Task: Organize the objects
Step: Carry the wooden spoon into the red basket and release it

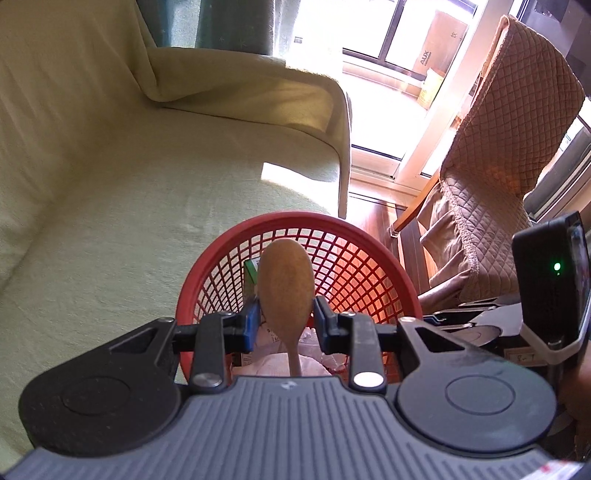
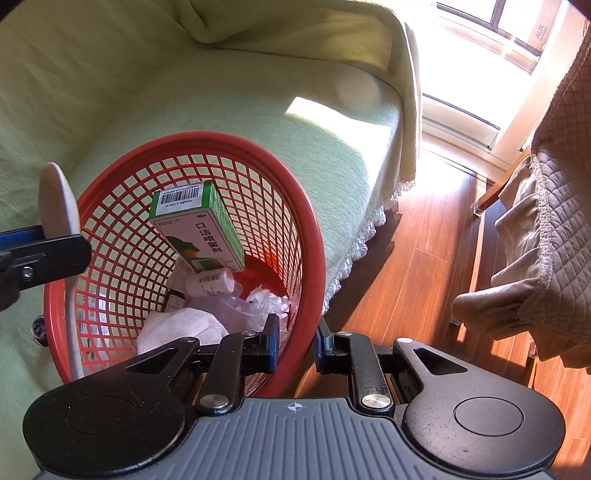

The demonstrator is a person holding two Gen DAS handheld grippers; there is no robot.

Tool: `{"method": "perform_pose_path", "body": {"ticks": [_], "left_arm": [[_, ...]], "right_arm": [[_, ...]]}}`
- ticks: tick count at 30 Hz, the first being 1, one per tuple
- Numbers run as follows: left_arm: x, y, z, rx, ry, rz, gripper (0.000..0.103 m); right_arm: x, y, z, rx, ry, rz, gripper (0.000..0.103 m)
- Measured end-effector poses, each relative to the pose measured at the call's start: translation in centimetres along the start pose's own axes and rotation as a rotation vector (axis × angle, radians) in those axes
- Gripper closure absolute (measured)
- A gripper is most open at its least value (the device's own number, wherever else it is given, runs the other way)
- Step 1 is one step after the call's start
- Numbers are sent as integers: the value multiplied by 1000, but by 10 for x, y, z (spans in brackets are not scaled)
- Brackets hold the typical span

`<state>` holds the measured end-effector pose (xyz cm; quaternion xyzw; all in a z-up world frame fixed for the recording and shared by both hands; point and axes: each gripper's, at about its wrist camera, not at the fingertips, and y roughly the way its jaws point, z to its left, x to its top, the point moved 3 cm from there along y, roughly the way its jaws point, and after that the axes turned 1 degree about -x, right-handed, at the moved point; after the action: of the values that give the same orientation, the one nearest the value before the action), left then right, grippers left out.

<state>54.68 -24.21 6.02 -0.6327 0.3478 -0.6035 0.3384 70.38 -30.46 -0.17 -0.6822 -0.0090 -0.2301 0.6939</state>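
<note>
Only from the right wrist: green box (image 2: 199,225) inside red basket (image 2: 314,236).

1. A sofa draped in a pale green woven cover (image 1: 110,192) fills the left side; a bright patch of sunlight lies on its seat.
2. A white lace fringe (image 2: 364,236) hangs along the cover's front edge.
3. A reddish-brown wooden plank floor (image 2: 417,280) runs beside the sofa.
4. A chair under a tan quilted cover (image 1: 498,155) stands on the right, its wooden arm showing.
5. A dark-framed window (image 1: 391,40) is overexposed; a brown cardboard box (image 1: 441,40) stands behind it.
6. A teal curtain (image 1: 207,22) hangs behind the sofa.
</note>
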Motion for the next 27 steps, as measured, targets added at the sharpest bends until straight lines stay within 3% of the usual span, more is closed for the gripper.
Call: {"method": "perform_pose_path", "body": {"ticks": [9,13,27], "left_arm": [[-5,35,-2,33,-18,108,77],[-6,41,-2,44,-13,141,72],[-7,38,-2,44,-19,146,67]], "right_arm": [[0,0,0,1,1,0,88],[1,0,1,3,1,0,88],[1,0,0,3,1,2,88]]}}
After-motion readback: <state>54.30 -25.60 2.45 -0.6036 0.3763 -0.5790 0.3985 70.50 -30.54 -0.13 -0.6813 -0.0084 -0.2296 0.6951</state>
